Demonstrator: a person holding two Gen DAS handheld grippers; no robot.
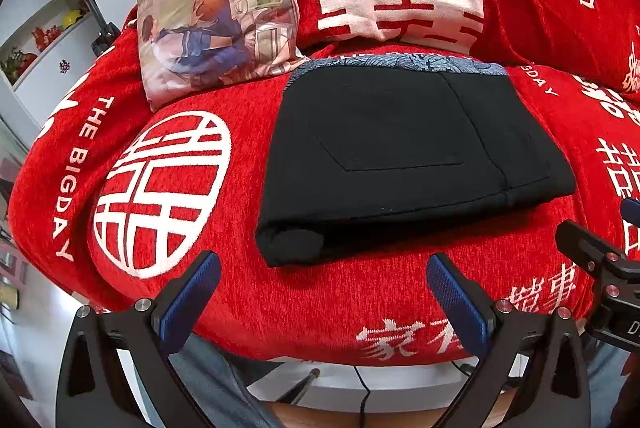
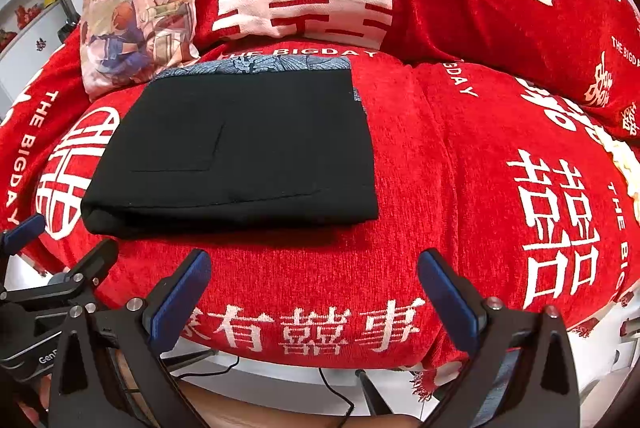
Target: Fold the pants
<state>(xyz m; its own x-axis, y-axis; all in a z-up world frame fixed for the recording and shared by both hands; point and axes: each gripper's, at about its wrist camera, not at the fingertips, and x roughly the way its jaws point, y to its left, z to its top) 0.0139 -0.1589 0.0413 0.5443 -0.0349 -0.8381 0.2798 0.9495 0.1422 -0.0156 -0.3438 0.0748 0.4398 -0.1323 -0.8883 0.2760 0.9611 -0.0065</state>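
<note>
Left wrist view: we find the pants (image 1: 416, 156) folded, long axis crosswise, nearer the left gripper (image 1: 323, 298); both the left and the right gripper (image 2: 314, 294) are spread, empty.

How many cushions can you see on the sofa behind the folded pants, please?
1: a printed cushion leans against the backrest, left of and behind the folded black pants. Others may be hidden outside the frame.
</note>
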